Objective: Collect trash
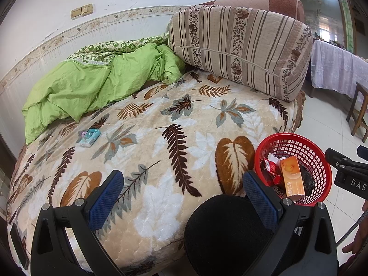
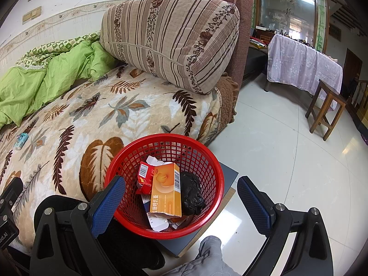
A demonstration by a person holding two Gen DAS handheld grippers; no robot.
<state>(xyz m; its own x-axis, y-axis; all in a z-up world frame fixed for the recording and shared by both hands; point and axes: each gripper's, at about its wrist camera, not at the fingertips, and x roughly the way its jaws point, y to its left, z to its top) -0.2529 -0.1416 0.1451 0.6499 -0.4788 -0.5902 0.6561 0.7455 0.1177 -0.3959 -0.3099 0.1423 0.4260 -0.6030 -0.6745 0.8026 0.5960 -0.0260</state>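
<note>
Left hand-held gripper (image 1: 184, 197) open, empty, above leaf-print blanket (image 1: 161, 142). Small blue packet (image 1: 90, 136) on blanket near green quilt (image 1: 92, 80). Red basket (image 1: 293, 168) at right holds orange box (image 1: 293, 176).

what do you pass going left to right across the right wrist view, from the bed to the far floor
small blue packet on the leaf blanket → red basket holding the orange box → bare tiled floor → wooden stool

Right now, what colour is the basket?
Red, with a mesh wall; the basket shows best in the right wrist view.
</note>
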